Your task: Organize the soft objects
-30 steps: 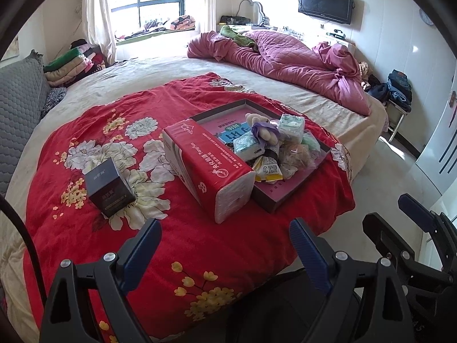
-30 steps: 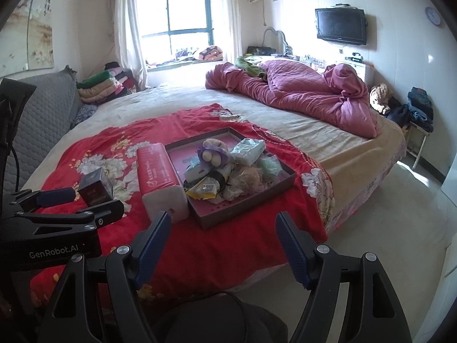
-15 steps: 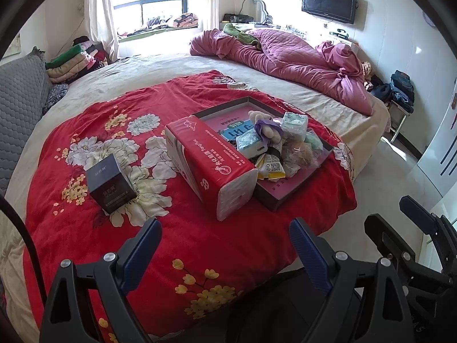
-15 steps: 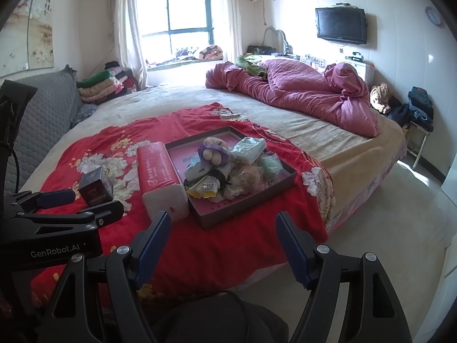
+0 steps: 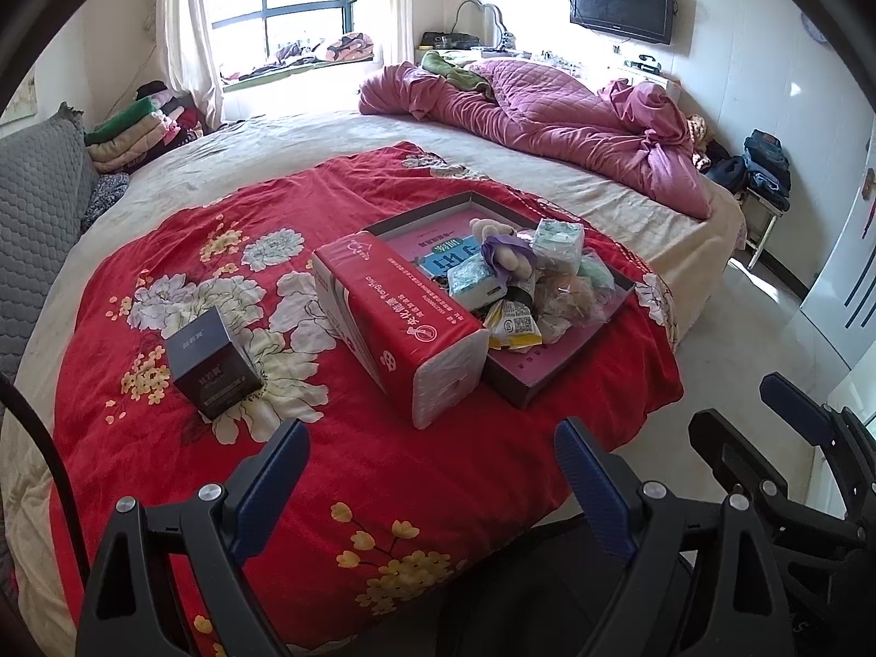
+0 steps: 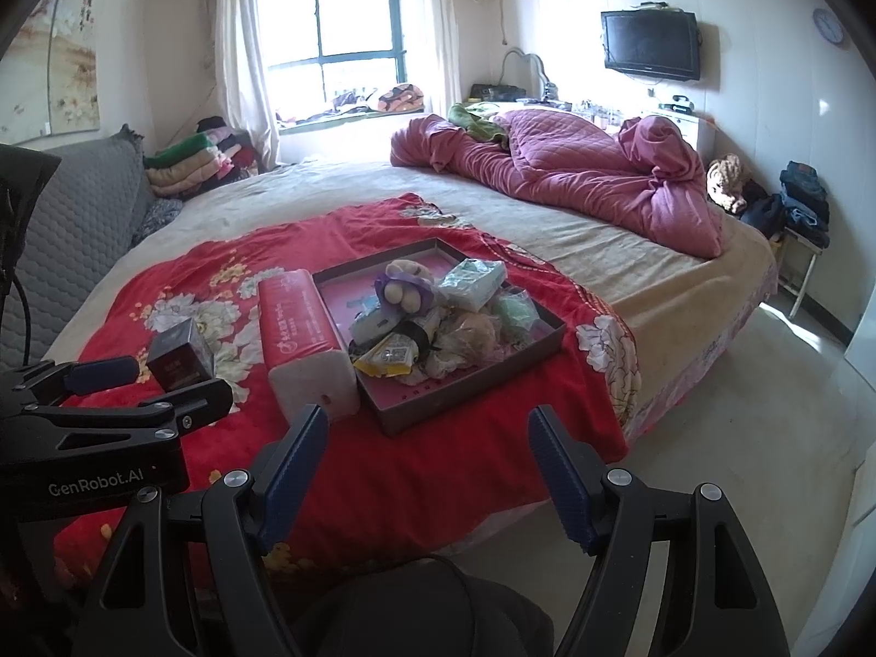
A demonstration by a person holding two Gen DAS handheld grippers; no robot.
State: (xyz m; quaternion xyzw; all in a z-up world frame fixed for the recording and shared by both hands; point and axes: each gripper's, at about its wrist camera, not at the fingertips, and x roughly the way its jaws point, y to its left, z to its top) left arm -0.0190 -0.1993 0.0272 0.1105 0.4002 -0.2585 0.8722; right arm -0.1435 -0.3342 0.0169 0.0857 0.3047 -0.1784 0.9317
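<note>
A dark shallow box (image 5: 564,369) (image 6: 471,408) sits on a red floral blanket (image 5: 356,465) (image 6: 416,471) on the bed. It holds a plush toy (image 5: 506,252) (image 6: 402,287), tissue packs (image 5: 555,241) (image 6: 473,284) and small bagged items. A red tissue pack (image 5: 399,320) (image 6: 304,342) lies against its left side. A dark small box (image 5: 213,364) (image 6: 178,358) stands further left. My left gripper (image 5: 432,471) (image 6: 109,378) is open and empty, short of the bed's near edge. My right gripper (image 6: 427,454) (image 5: 788,399) is open and empty, right of the left one.
A crumpled pink quilt (image 6: 575,175) lies at the bed's far right. A grey sofa (image 6: 71,219) stands on the left with folded blankets (image 6: 191,161) behind it. Bare floor (image 6: 739,410) is to the right, with a stool of clothes (image 6: 799,208) by the wall.
The left wrist view has tilted up slightly and drawn a little closer to the bed. The right view is nearly unchanged. Both grippers stay open.
</note>
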